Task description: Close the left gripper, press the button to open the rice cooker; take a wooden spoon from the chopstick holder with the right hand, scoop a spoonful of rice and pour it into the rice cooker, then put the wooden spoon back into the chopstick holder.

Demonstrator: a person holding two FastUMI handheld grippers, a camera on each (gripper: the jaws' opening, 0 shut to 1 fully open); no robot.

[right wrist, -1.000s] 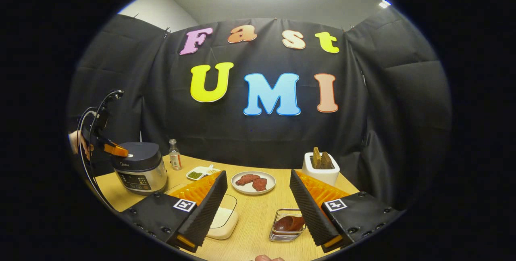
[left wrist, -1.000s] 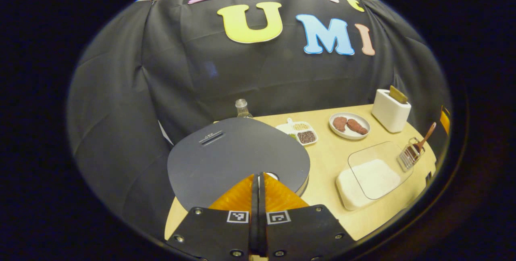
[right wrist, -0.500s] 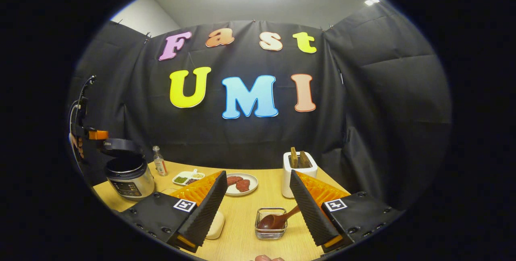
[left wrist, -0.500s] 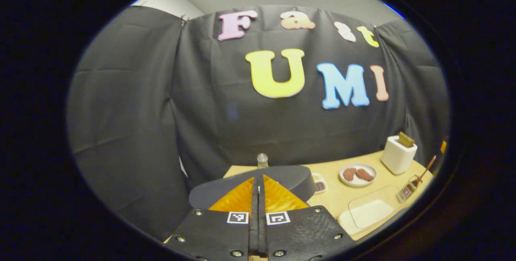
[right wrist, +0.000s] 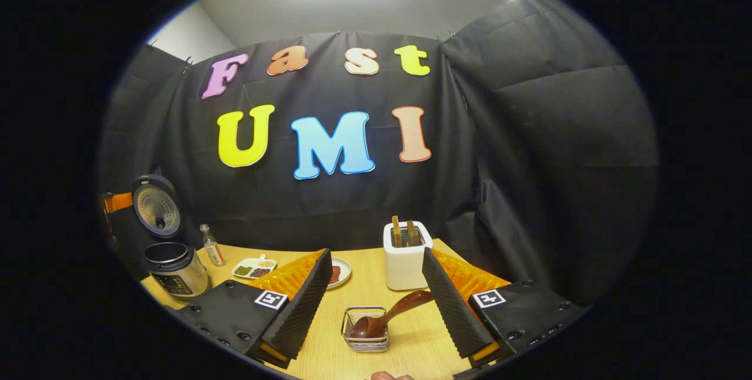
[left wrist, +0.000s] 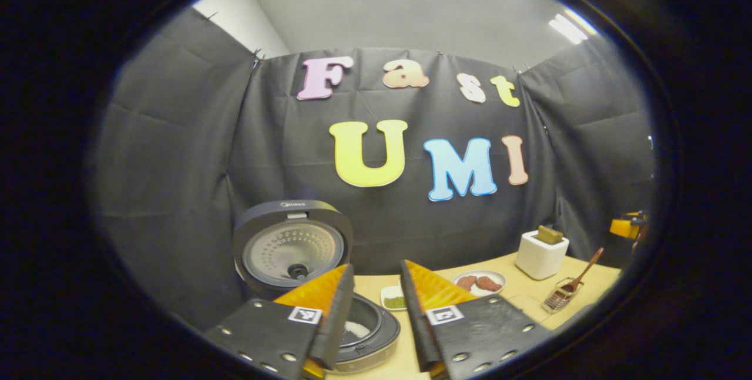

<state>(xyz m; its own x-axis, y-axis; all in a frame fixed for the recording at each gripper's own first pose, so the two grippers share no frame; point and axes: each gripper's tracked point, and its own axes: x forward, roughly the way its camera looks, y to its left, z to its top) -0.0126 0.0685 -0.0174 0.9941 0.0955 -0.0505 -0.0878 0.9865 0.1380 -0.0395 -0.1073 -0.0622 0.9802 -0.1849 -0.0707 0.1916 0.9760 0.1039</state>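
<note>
in the left gripper view the rice cooker (left wrist: 329, 286) stands at the far left of the table (left wrist: 487, 265), its lid (left wrist: 292, 247) swung fully up and upright against the black cloth wall, the inner pot (left wrist: 367, 328) open with a little white at its bottom. a small light logo sits on the lid's top edge, too small to read. the left hand-held gripper (left wrist: 376, 315) hangs just in front of the pot, its fingers spread apart and holding nothing, with a square black-and-white marker on each side. to its right lie a small dish of green grains (left wrist: 392, 299), a plate with two brown pieces (left wrist: 479, 282), a white toaster (left wrist: 541, 252) and, near the table's right edge, the wire chopstick holder (left wrist: 559, 296) with the wooden spoon (left wrist: 578, 279) leaning out of it.

in the right gripper view the rice cooker (right wrist: 173, 268) is at the far left with a small glass bottle (right wrist: 211, 246) just beside it and a sectioned dish (right wrist: 254, 267) next along. the right hand-held gripper (right wrist: 376, 303) is wide open and empty, and bare pale wood lies between its fingers. the chopstick holder (right wrist: 365, 336) sits in that gap, close but untouched, the wooden spoon (right wrist: 390, 315) resting bowl-down in it with its handle tilted up to the right. the toaster (right wrist: 405, 259) stands behind, near the cloth wall; a grey ceiling with bright lights shows above.
</note>
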